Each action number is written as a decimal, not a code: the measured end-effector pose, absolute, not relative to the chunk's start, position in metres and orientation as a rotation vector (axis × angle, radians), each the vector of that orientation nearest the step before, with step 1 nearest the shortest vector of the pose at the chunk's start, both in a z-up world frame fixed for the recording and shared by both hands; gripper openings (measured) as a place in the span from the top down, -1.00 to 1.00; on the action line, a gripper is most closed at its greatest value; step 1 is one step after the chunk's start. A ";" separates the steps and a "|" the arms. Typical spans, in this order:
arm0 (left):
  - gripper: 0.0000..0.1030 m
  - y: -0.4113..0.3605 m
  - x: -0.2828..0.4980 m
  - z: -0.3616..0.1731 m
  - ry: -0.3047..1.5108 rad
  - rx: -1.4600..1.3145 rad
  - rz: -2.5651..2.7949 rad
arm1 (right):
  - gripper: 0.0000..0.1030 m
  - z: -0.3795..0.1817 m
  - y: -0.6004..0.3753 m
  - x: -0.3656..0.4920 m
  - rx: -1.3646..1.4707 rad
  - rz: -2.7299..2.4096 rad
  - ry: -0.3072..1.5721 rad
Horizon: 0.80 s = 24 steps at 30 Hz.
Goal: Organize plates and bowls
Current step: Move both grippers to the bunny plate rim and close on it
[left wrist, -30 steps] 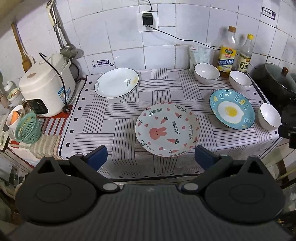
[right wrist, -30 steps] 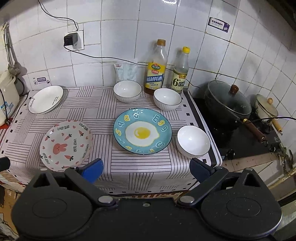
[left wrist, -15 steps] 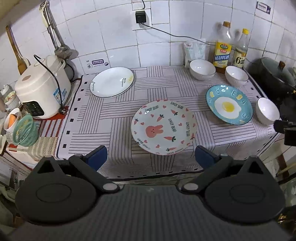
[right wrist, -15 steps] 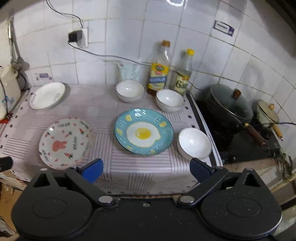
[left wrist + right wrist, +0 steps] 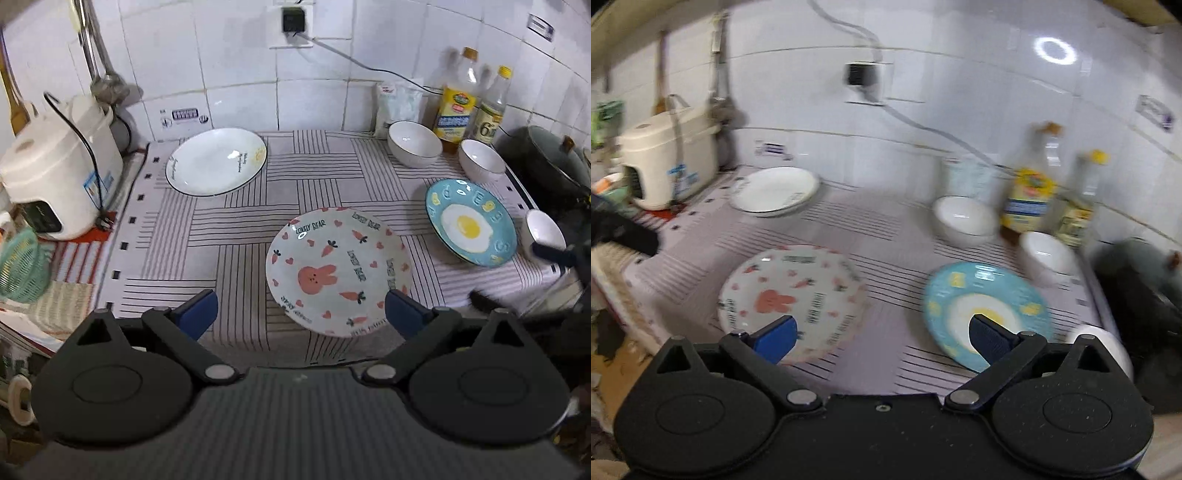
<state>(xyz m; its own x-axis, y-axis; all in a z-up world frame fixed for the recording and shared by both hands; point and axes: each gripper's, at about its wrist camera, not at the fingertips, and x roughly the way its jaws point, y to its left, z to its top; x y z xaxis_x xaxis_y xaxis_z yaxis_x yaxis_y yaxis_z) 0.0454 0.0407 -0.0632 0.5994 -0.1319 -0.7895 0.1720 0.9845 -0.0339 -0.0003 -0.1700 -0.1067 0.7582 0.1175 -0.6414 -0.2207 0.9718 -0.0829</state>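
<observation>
A pink rabbit-and-carrot plate (image 5: 338,271) lies flat near the front edge of a striped tablecloth (image 5: 236,221), with a blue fried-egg plate (image 5: 470,222) to its right and a white plate (image 5: 216,161) at the back left. Three white bowls (image 5: 414,143) sit along the right side (one by the oil bottles (image 5: 458,99)). The left gripper (image 5: 301,312) and right gripper (image 5: 882,334) both hover with jaws spread wide, holding nothing. A rice cooker (image 5: 55,177) stands far left.

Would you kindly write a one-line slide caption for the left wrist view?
Open left gripper hovers before the rabbit plate, with white plate and egg plate on the striped cloth.
</observation>
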 end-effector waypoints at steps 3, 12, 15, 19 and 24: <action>-0.90 0.044 0.070 -0.087 0.934 0.023 -0.147 | -0.85 -0.132 -0.167 0.019 -0.116 0.348 0.705; -0.36 0.054 0.141 -0.190 1.121 -0.055 -0.172 | -0.02 -0.198 -0.171 0.083 -0.017 0.262 0.851; -0.35 0.059 0.151 -0.209 1.147 -0.072 -0.153 | 0.05 -0.209 -0.179 0.093 0.060 0.278 0.876; -0.34 0.060 0.159 -0.223 1.175 -0.077 -0.116 | 0.28 -0.217 -0.180 0.105 0.158 0.301 0.946; -0.26 0.064 0.163 -0.232 1.177 -0.084 -0.097 | 0.60 -0.218 -0.171 0.105 0.175 0.293 0.971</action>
<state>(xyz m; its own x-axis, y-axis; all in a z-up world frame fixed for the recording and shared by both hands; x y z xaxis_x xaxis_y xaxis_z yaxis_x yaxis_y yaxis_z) 0.1631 0.0638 -0.2316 0.3803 -0.1200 -0.9171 0.0317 0.9927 -0.1167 0.1054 -0.1707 -0.2180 0.5292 0.3219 -0.7850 -0.1664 0.9467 0.2759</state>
